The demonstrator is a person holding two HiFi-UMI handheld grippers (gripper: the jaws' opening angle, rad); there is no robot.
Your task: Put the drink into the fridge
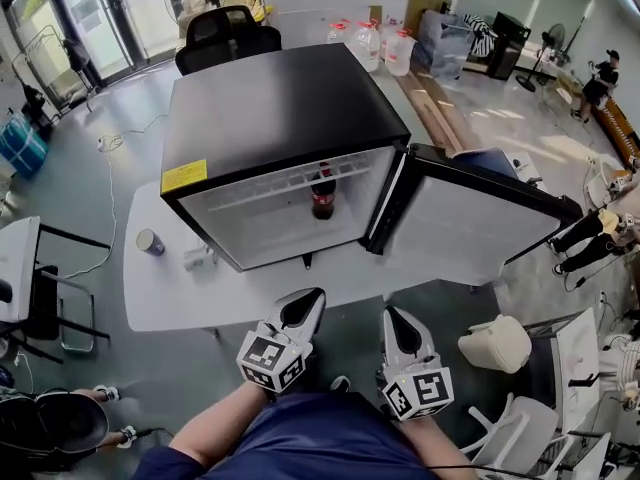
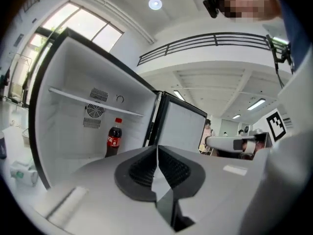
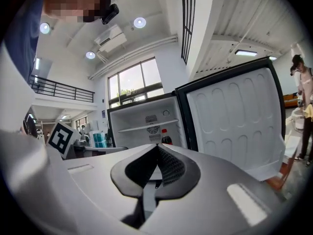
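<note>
The cola bottle (image 1: 322, 196) stands upright inside the open fridge (image 1: 280, 108), under its shelf. The fridge sits on the white bench (image 1: 180, 293). You hold your left gripper (image 1: 306, 304) and right gripper (image 1: 396, 324) at the bench's near edge, both with jaws closed together, holding nothing.

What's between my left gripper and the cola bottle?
Head view: only bare table and the floor of the open fridge separate left gripper and cola bottle.
</note>
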